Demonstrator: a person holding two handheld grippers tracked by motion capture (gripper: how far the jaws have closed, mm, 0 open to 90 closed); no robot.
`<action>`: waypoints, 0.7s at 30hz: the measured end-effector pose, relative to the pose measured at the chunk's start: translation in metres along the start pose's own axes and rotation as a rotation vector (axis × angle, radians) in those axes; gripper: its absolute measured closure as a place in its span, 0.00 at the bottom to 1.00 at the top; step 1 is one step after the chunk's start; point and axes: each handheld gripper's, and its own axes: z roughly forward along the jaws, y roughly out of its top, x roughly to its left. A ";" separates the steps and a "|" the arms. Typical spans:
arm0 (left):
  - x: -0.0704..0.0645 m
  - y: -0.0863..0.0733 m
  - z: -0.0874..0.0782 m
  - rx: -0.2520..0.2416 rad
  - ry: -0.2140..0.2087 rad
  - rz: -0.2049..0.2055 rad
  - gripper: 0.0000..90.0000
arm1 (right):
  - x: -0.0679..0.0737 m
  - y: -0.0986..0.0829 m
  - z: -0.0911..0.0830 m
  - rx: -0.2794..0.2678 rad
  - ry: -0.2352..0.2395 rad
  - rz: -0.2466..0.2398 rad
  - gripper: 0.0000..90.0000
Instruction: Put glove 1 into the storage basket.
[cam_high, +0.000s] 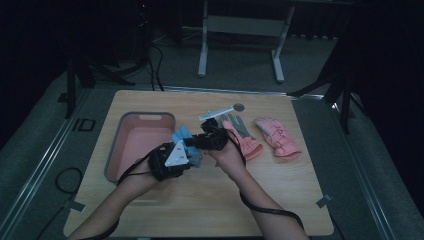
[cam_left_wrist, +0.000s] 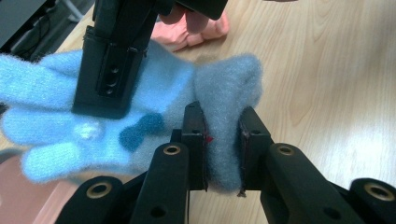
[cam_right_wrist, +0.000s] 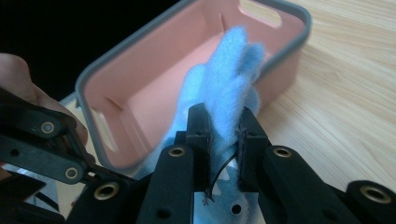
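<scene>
While your two hands meet just right of the pink bin (cam_high: 131, 145), the left gripper (cam_left_wrist: 223, 149) clamps the blue glove's (cam_left_wrist: 140, 107) cuff and the right gripper (cam_right_wrist: 225, 149) pinches its fingers. The glove hangs beside the bin's right rim, and bare tabletop (cam_high: 200, 200) lies open nearer you.

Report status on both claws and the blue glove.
Left claw shut on the blue glove at its cuff. Right claw shut on the same glove, fingers end. Glove held above the table beside the pink bin. Pink gloves off right, not in the way.
</scene>
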 end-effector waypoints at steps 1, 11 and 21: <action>0.003 -0.004 -0.005 0.007 0.009 -0.003 0.86 | 0.002 0.002 0.003 0.003 0.002 -0.005 0.88; 0.020 -0.029 -0.024 0.050 0.047 -0.031 0.86 | 0.018 0.026 0.039 0.019 0.025 -0.037 0.88; 0.031 -0.061 -0.040 0.086 0.072 -0.080 0.86 | 0.031 0.040 0.084 0.030 0.099 -0.040 0.88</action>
